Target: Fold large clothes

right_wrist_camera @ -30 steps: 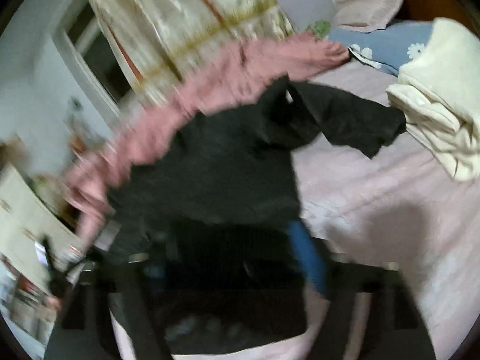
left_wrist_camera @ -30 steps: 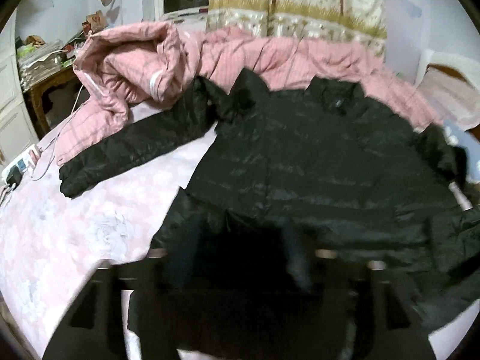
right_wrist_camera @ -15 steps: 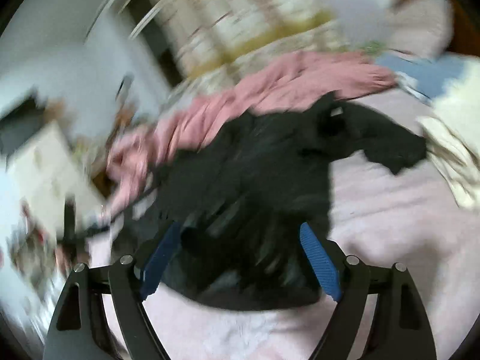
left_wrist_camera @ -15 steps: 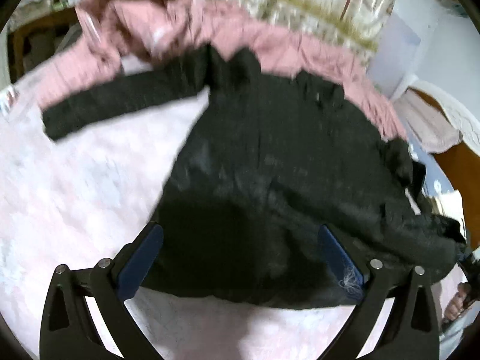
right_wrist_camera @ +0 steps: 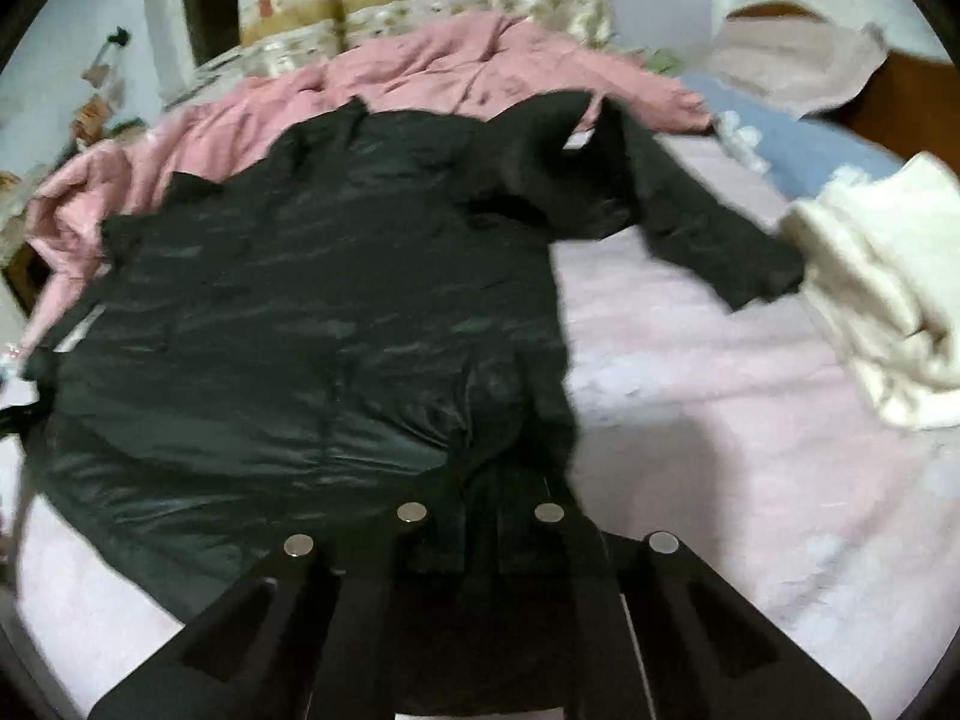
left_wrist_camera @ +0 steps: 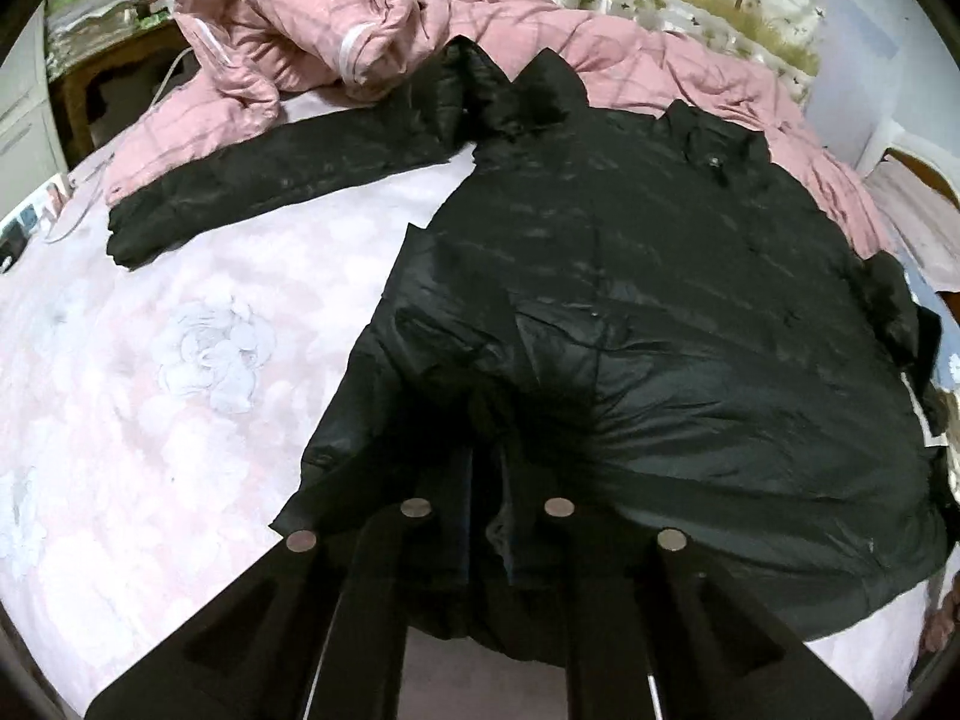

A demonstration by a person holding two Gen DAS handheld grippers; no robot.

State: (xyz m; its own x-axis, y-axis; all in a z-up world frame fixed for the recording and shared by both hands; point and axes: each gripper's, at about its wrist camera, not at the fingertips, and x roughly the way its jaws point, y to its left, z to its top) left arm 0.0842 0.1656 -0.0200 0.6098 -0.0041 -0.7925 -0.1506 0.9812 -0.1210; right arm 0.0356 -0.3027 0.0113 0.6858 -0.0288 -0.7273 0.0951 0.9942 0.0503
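1. Left wrist view: a pink floral bedsheet (left_wrist_camera: 150, 360) fills the left of the frame; one sleeve (left_wrist_camera: 270, 186) of the black jacket (left_wrist_camera: 660, 300) reaches toward the upper left, below a crumpled pink quilt (left_wrist_camera: 288, 30).
2. The jacket lies spread flat across the centre and right.
3. At bottom centre the left gripper (left_wrist_camera: 486, 480) has just snapped closed, pinching the jacket's hem.
4. Right wrist view: the jacket (right_wrist_camera: 300, 300) covers left and centre.
5. The right gripper (right_wrist_camera: 480, 498), bottom centre, has likewise just closed on the hem.
6. A cream garment (right_wrist_camera: 888, 300) lies at right.
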